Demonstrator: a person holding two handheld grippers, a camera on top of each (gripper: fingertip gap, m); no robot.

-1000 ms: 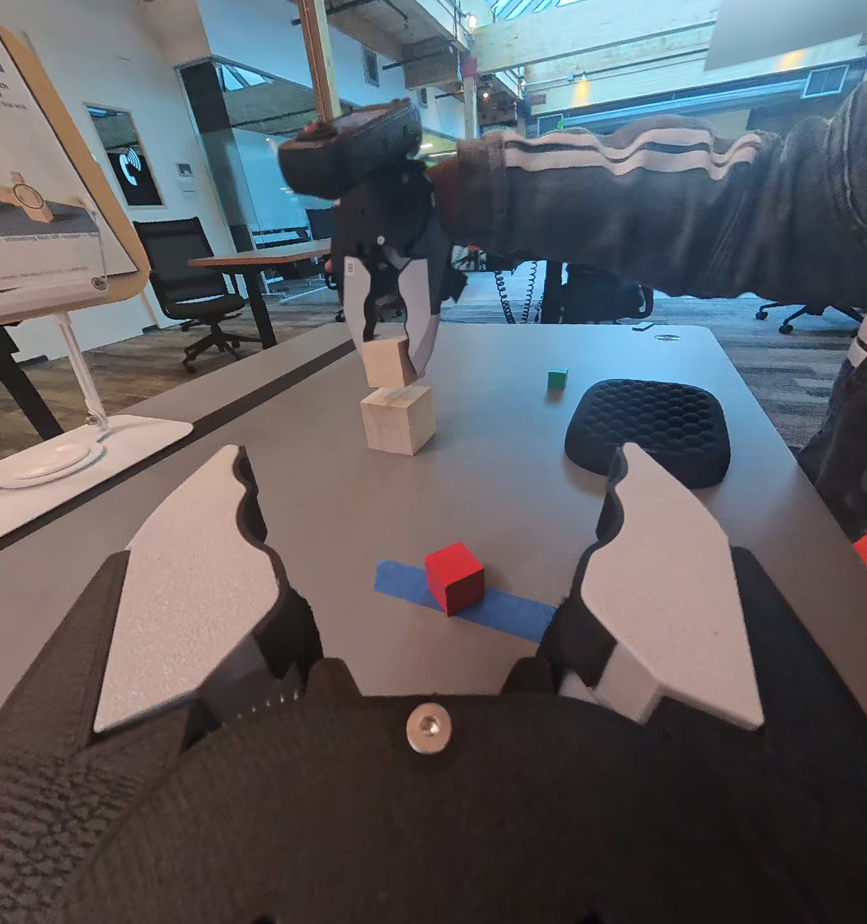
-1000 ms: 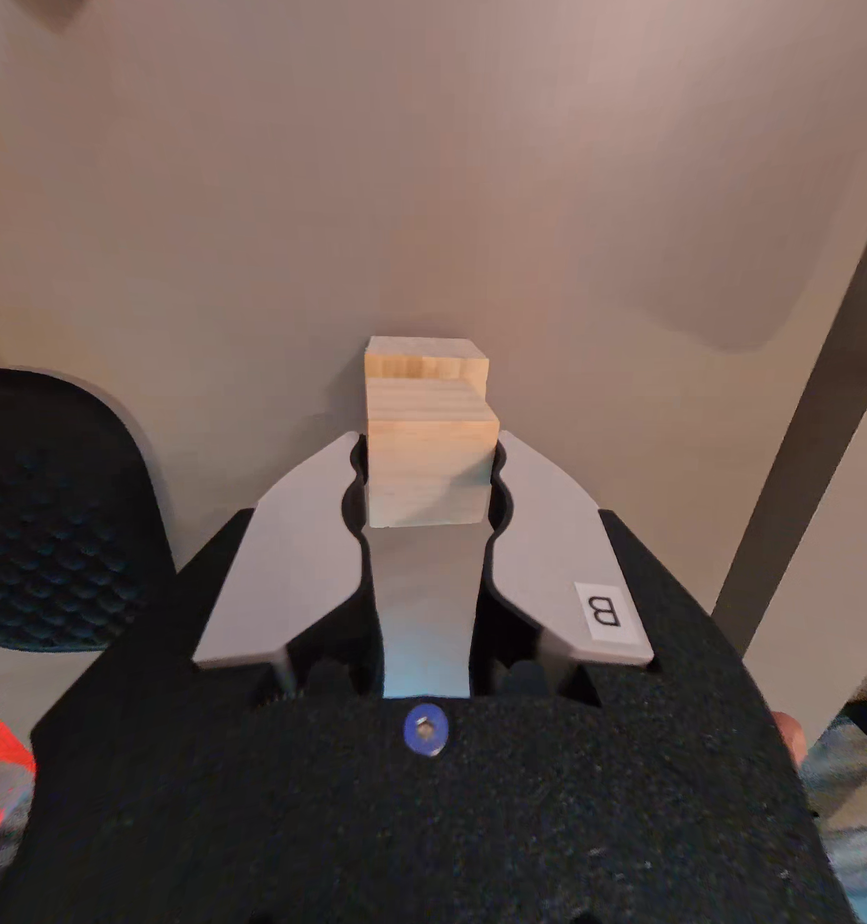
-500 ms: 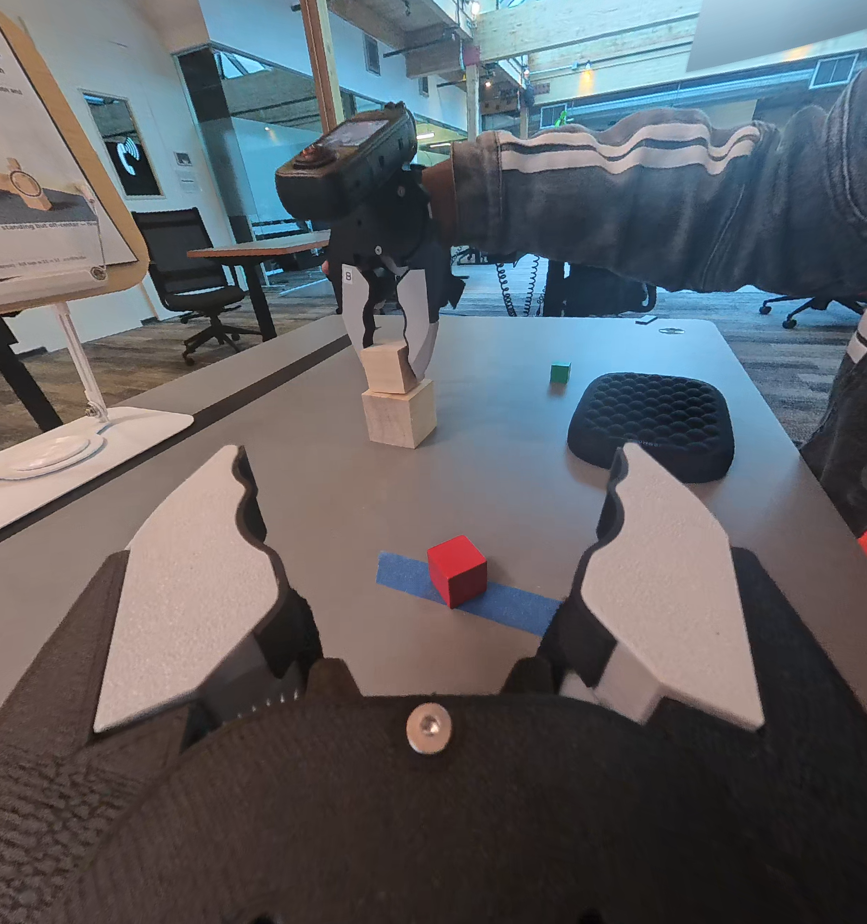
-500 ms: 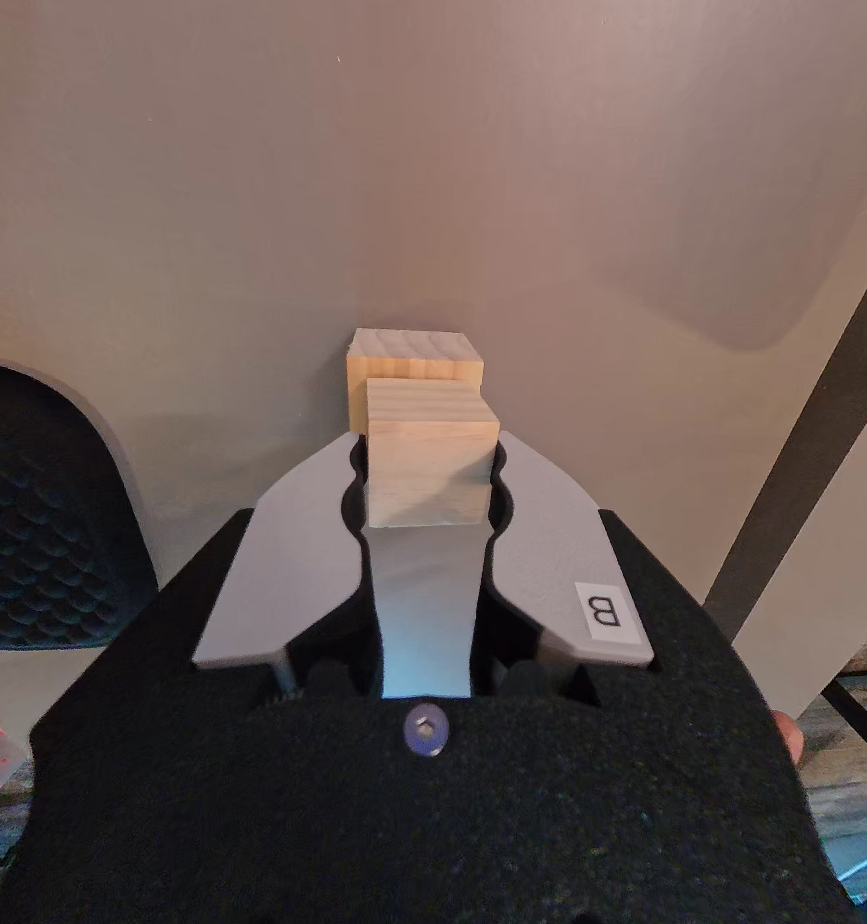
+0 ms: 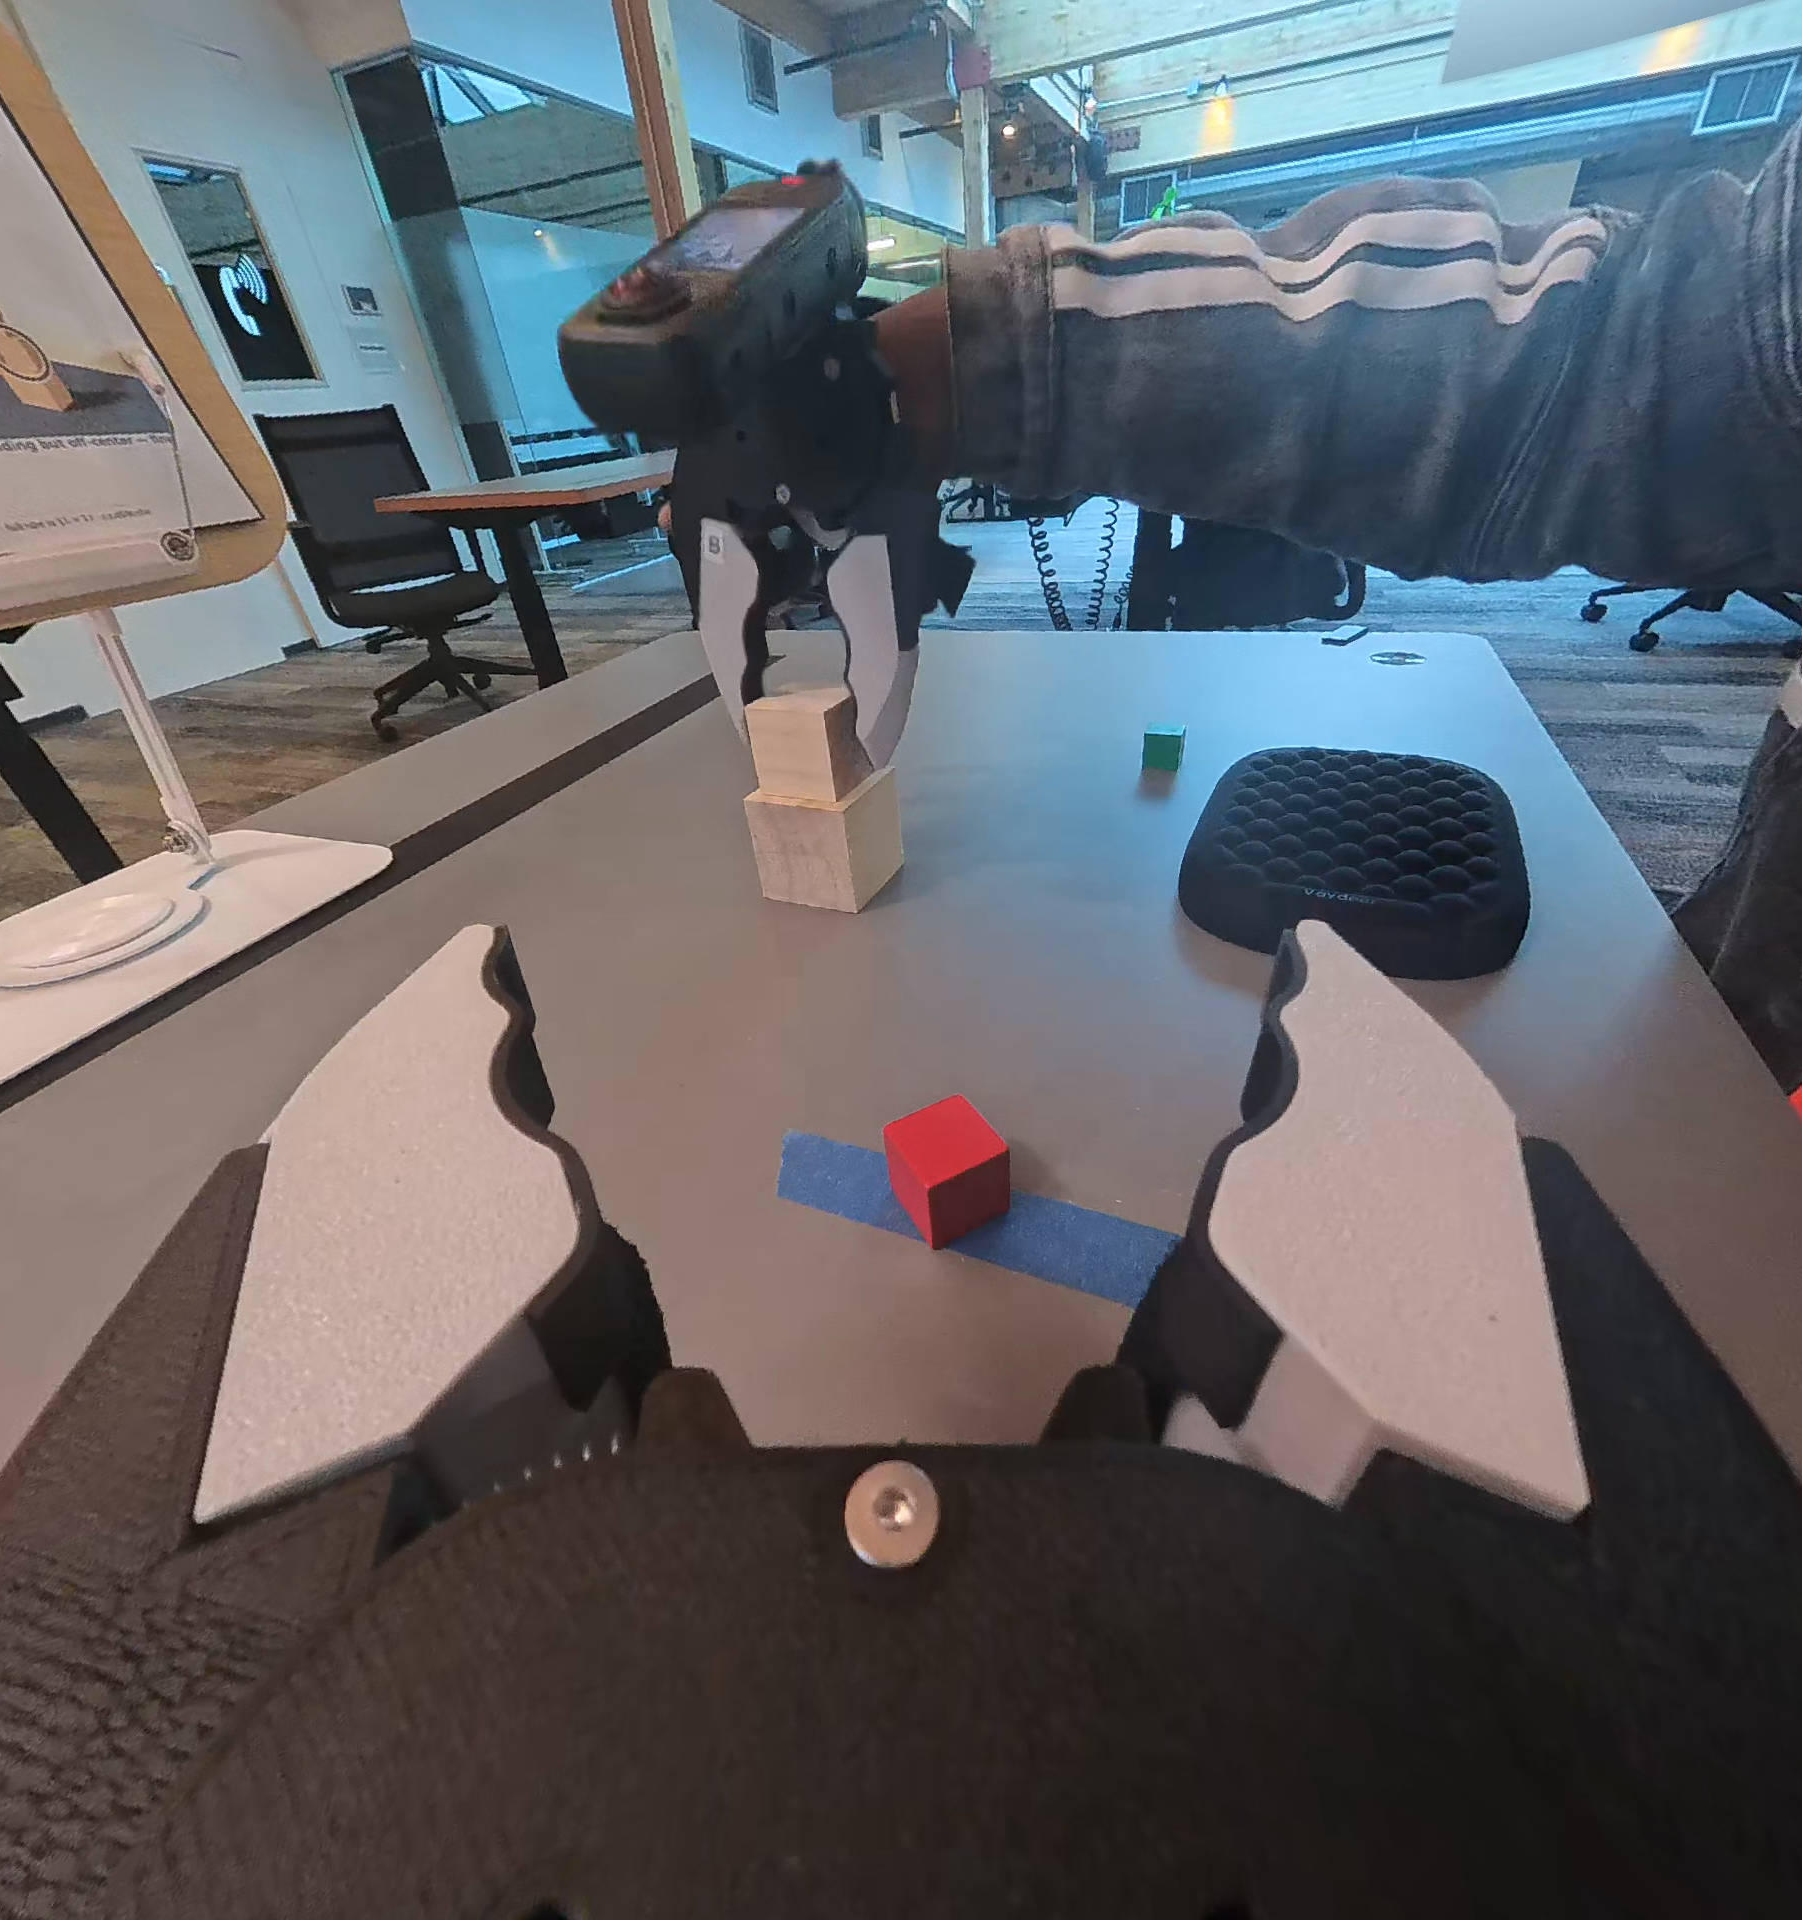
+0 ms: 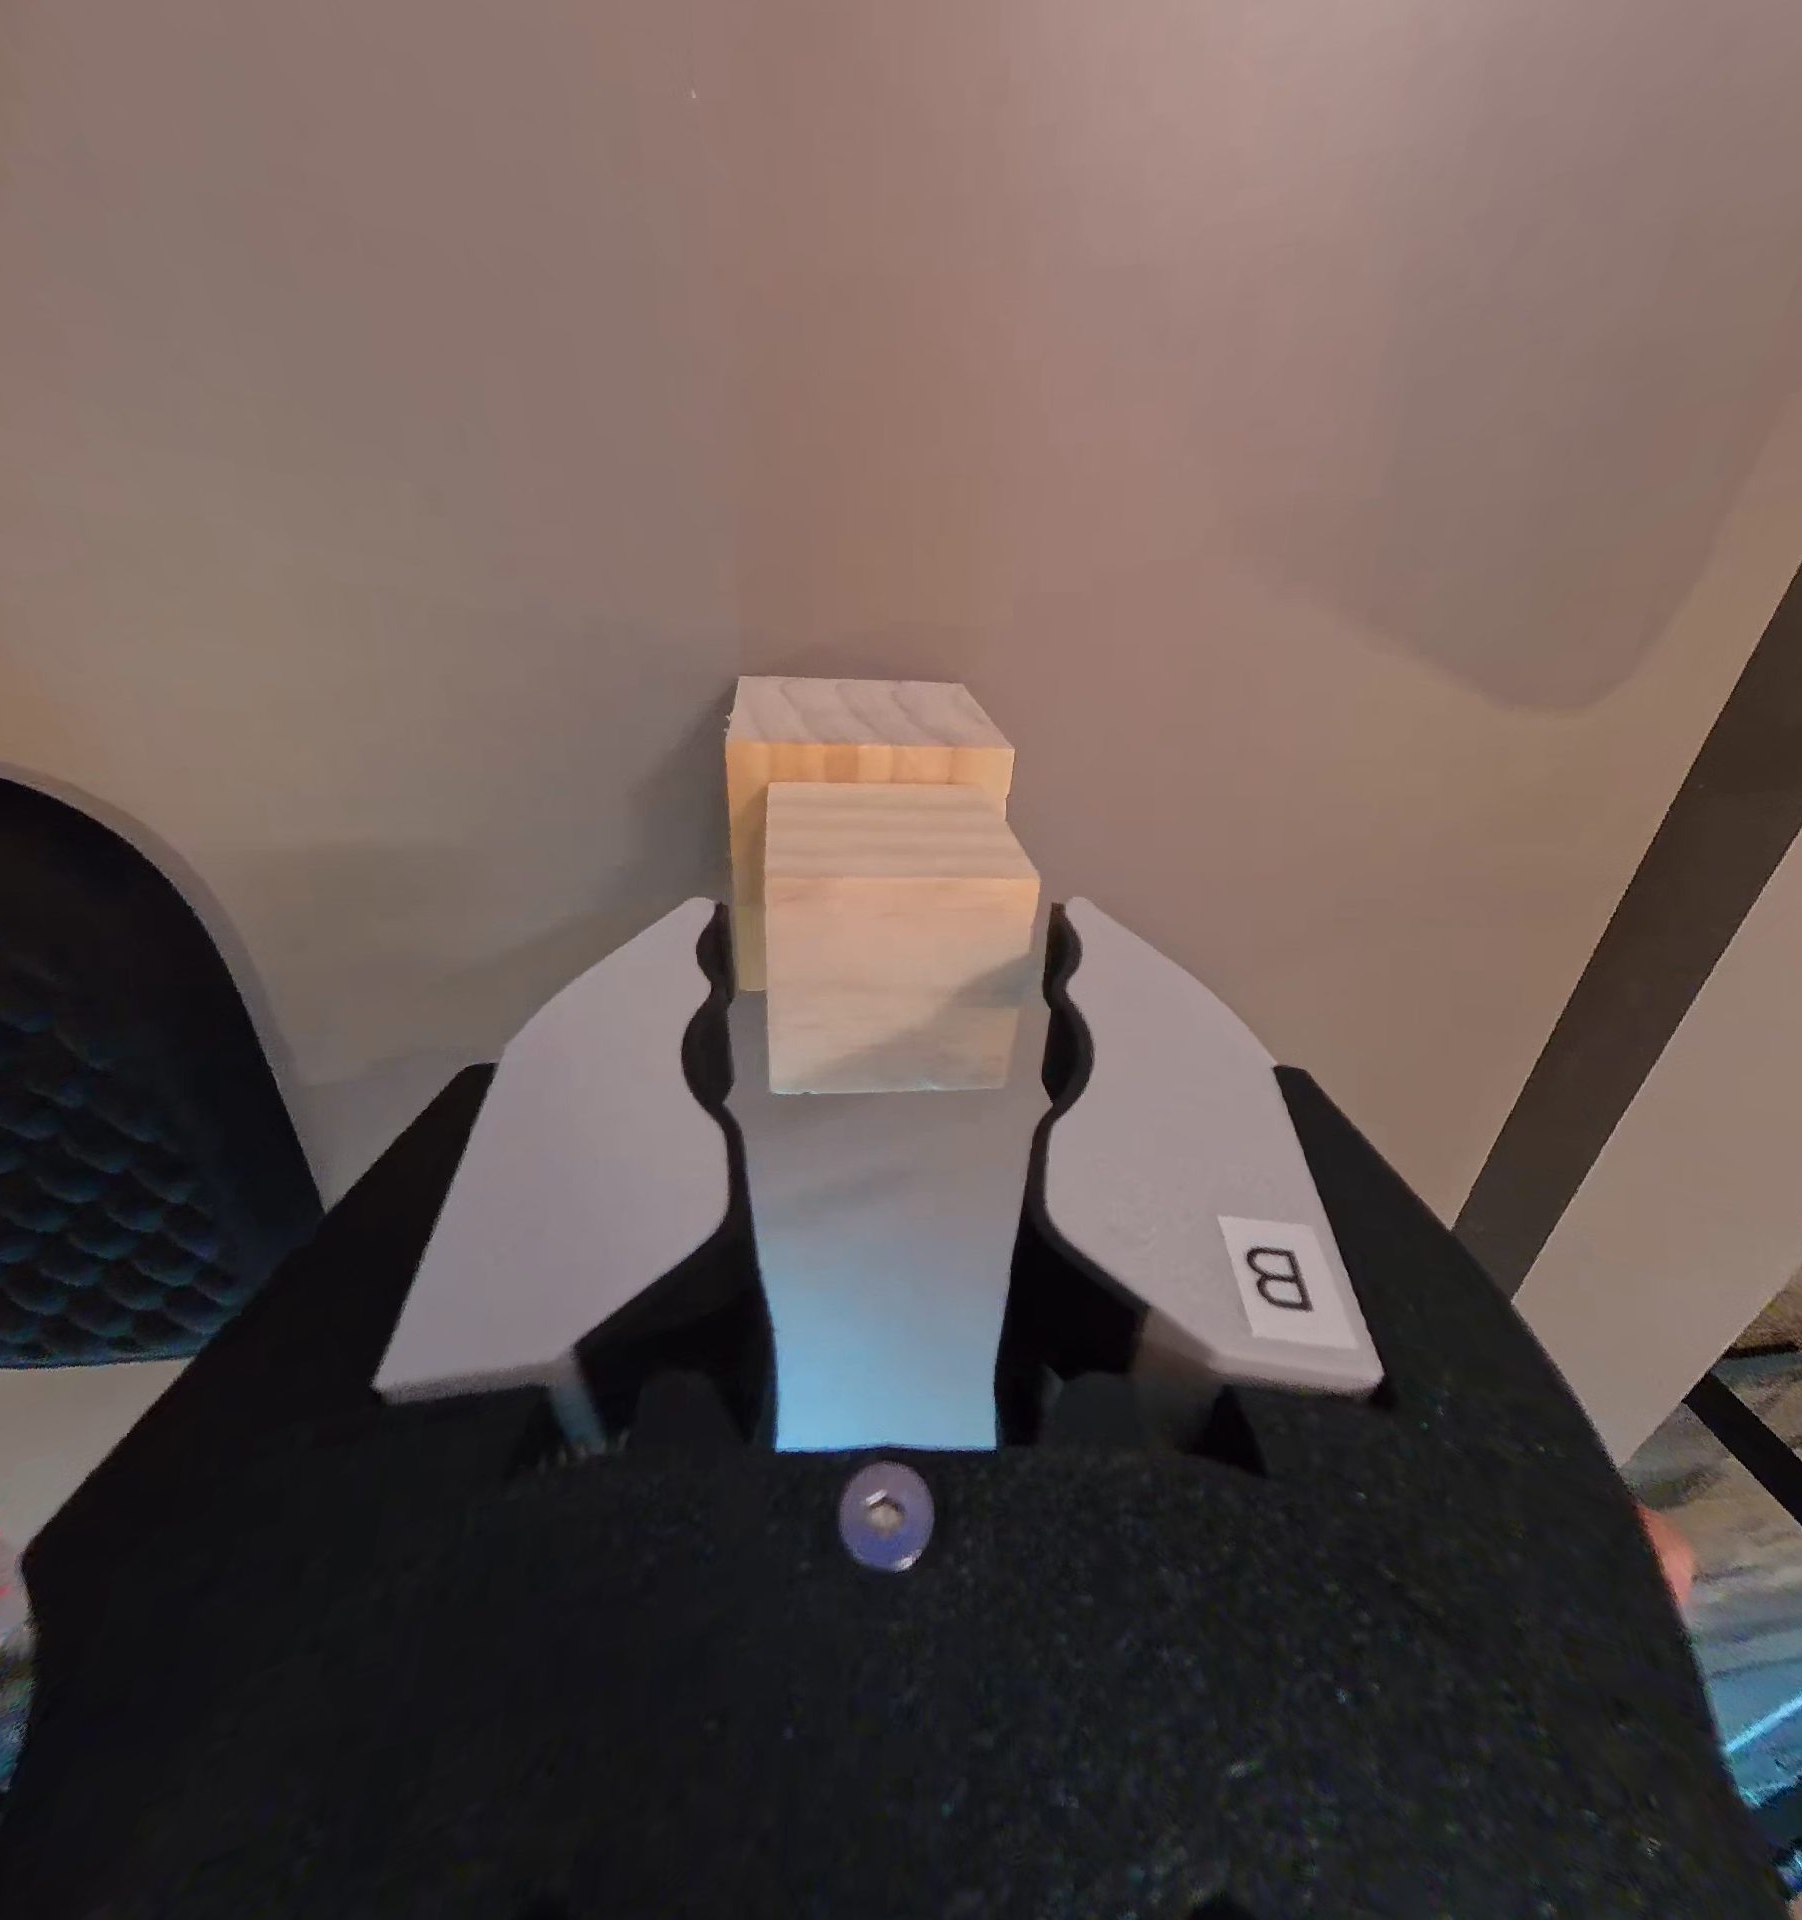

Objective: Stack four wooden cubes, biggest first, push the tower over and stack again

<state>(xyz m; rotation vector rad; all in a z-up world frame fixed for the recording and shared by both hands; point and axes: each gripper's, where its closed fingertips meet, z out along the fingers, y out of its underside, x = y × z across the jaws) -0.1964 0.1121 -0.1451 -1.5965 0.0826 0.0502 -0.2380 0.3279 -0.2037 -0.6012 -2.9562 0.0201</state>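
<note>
Right gripper points down over the two-cube stack, jaws parted: a thin gap shows on each side between its black pads and the smaller plain wooden cube, so nothing is clamped. That smaller cube sits on top of the bigger plain wooden cube, which stands on the grey worktop toward the far left-centre. The top cube is offset a bit toward the near-left corner of the bigger one, not centred. From the left wrist view the right gripper straddles the top cube from above, held by a person's arm in a dark striped sleeve reaching in from the right.

Left gripper hovers low over the near side of the worktop, jaws wide apart, empty. Between its fingers, ahead on the worktop, a red cube sits on a strip of blue tape. A small green cube lies farther off to the right, just beyond the far-left corner of a black honeycomb pad. Red and green cubes are well apart from the stack.

Far left: a white stand base carrying a tilted board with a printed sheet. Beyond the worktop, office chairs and another desk.
</note>
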